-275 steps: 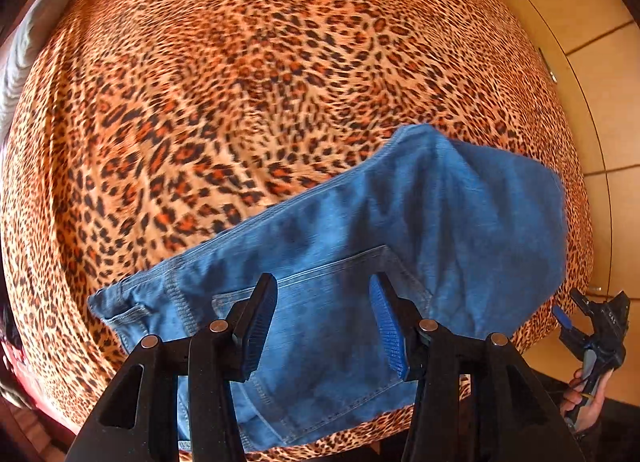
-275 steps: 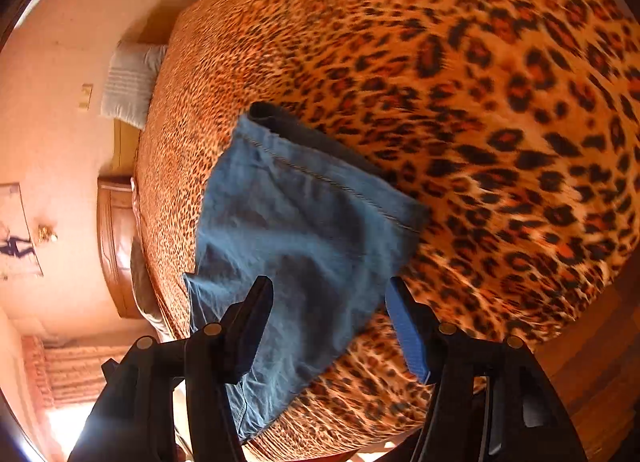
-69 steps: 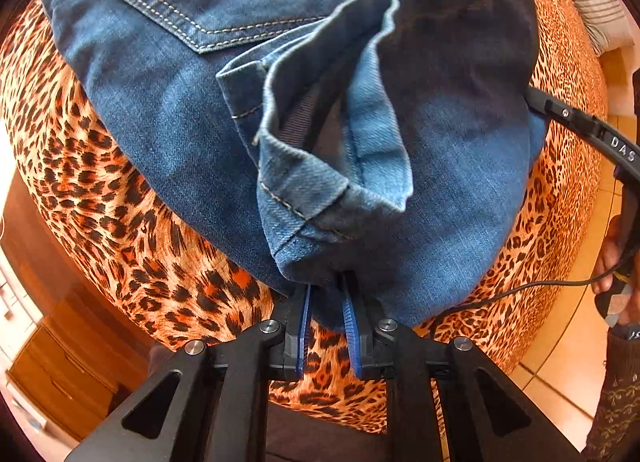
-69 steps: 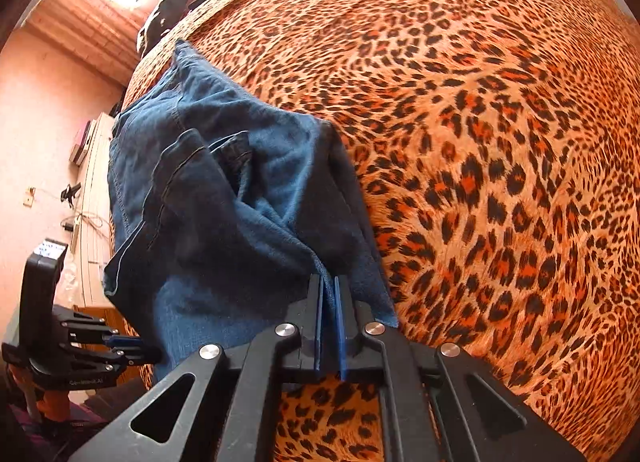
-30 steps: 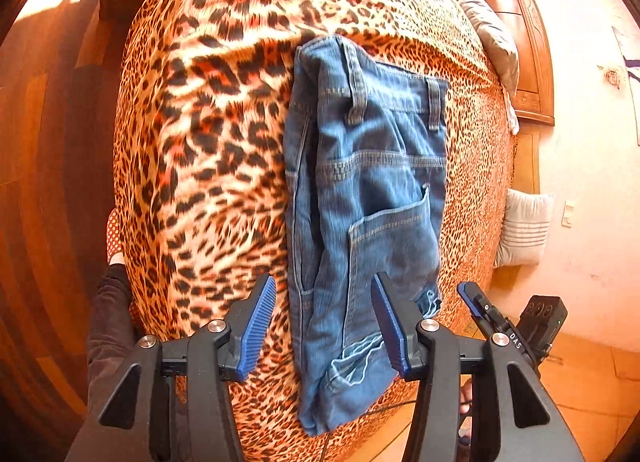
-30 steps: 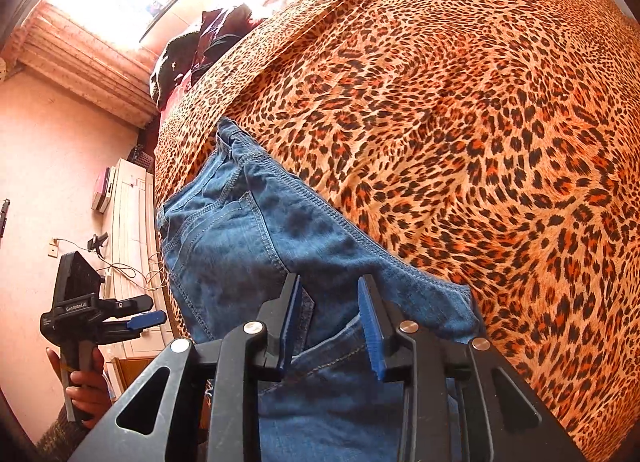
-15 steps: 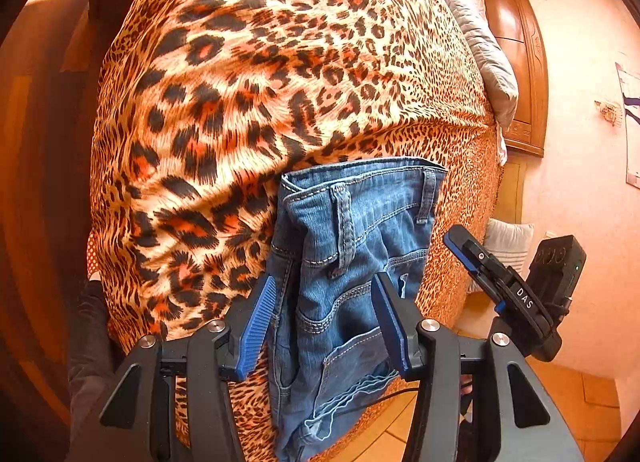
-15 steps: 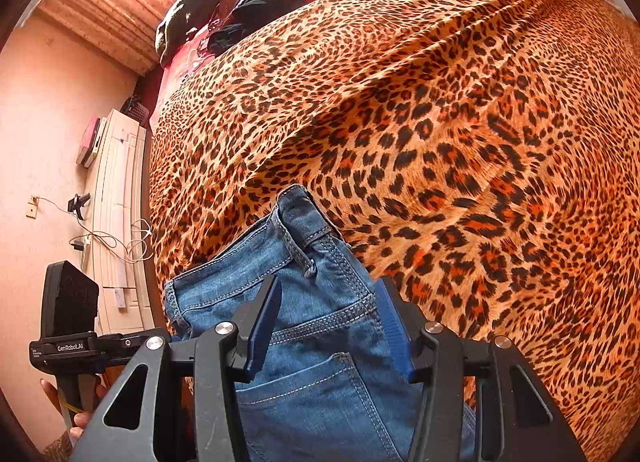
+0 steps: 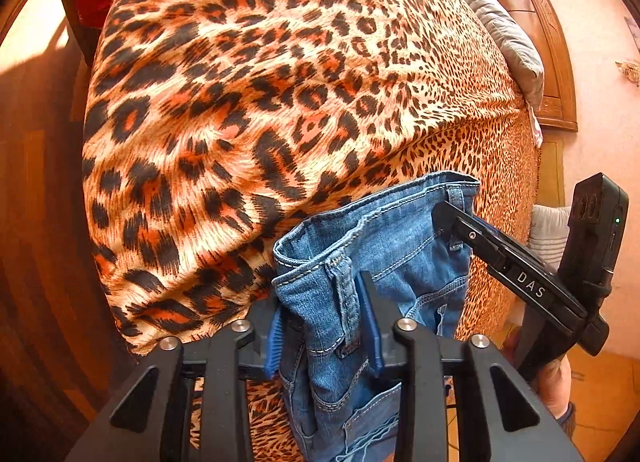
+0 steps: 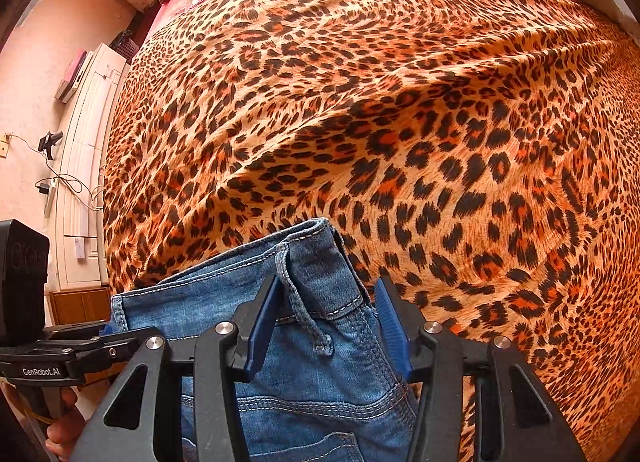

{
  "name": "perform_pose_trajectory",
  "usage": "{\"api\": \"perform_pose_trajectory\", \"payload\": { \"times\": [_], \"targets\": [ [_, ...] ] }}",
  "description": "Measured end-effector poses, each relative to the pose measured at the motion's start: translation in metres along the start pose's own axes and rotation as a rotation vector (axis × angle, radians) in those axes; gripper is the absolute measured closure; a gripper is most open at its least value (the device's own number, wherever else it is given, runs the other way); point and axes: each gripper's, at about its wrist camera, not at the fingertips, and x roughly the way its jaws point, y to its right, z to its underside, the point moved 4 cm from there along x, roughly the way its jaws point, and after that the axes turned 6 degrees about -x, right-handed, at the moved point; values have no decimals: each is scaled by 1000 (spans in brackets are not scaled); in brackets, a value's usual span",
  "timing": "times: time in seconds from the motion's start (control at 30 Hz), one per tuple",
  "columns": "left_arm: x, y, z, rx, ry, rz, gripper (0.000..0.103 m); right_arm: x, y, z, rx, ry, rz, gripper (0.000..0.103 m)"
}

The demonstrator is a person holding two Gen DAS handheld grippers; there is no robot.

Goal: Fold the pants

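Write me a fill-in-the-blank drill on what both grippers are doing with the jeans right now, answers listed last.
1. The left gripper straddles the jeans at the ____ end, around a belt loop.
2. The jeans lie on a bedspread printed in a ____ pattern.
3. The right gripper has its jaws ____, with denim between them.

Missing words: waistband; leopard; open

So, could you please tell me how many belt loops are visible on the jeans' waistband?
2 for certain. One belt loop lies between the left gripper fingers; the other sits at the waistband's far corner, beside the right gripper. More may be hidden in the folds.
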Motion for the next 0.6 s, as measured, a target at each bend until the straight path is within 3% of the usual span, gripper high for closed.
{"api": "perform_pose_trajectory", "payload": {
  "times": [0.17,0.37,0.47,0.6],
  "targets": [
    [-13,20,12,86,54,12,80,-23,-14,10,-48,54,2,83],
    [-46,65,49,295,148,-41,81,-92,-15,43,-28,239,-94,85],
    [-64,86,79,411,190,-49,81,-135,-9,74,-19,337,-138,85],
    [-82,115,138,615,227,-72,80,-181,7,140,9,439,-162,85]
  ]
}}
